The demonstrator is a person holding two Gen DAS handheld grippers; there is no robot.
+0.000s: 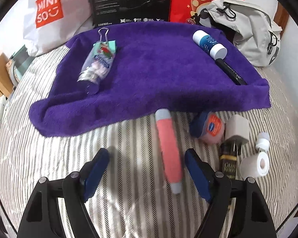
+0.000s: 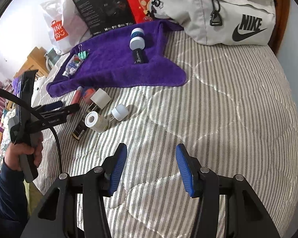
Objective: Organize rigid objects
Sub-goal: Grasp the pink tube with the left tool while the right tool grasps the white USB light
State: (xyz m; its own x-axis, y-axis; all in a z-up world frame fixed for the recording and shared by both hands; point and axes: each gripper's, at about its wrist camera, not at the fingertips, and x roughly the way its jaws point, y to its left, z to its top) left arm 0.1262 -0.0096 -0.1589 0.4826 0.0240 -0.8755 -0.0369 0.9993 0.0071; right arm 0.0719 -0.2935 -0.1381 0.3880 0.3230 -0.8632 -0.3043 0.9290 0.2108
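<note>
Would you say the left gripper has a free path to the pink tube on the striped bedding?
Probably yes: the left gripper is open, the pink tube lies just ahead between its fingers, and nothing covers it.

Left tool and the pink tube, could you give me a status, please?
Left tool open, empty. Pink grey-capped tube on striped bedding, between its fingers. Right tool open, idle. Nothing blocking.

Right tongs (image 2: pixel 151 168) gape over the striped bedspread (image 2: pixel 218 103) (purple towel (image 2: pixel 113 65) lies beyond).
</note>
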